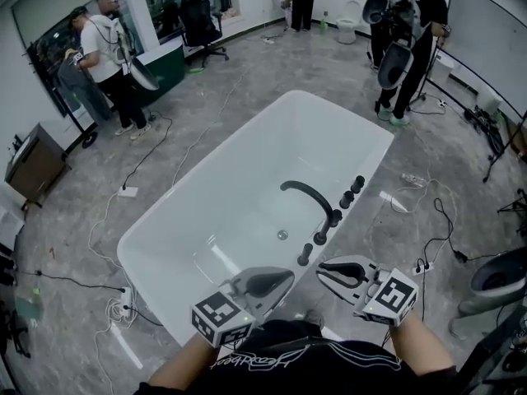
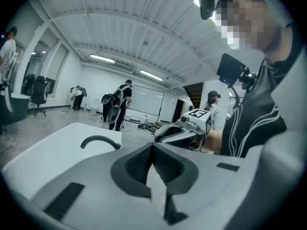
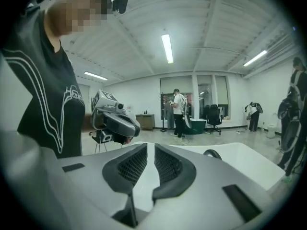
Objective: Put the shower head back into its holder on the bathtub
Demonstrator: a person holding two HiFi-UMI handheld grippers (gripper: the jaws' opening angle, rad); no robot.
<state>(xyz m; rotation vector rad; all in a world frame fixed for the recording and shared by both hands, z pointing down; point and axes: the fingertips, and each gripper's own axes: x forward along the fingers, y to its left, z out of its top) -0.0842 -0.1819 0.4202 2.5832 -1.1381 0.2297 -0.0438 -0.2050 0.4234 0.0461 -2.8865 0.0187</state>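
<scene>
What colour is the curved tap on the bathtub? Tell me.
The tap is black; head view shows it best.

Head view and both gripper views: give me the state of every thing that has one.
bathtub: empty, no water visible in it.
faucet spout: no water running.
shower head: seems to stand upright at the tub rim; too small to be sure.
left gripper: fingers shut, nothing between them.
right gripper: fingers slightly apart, nothing between them.
</scene>
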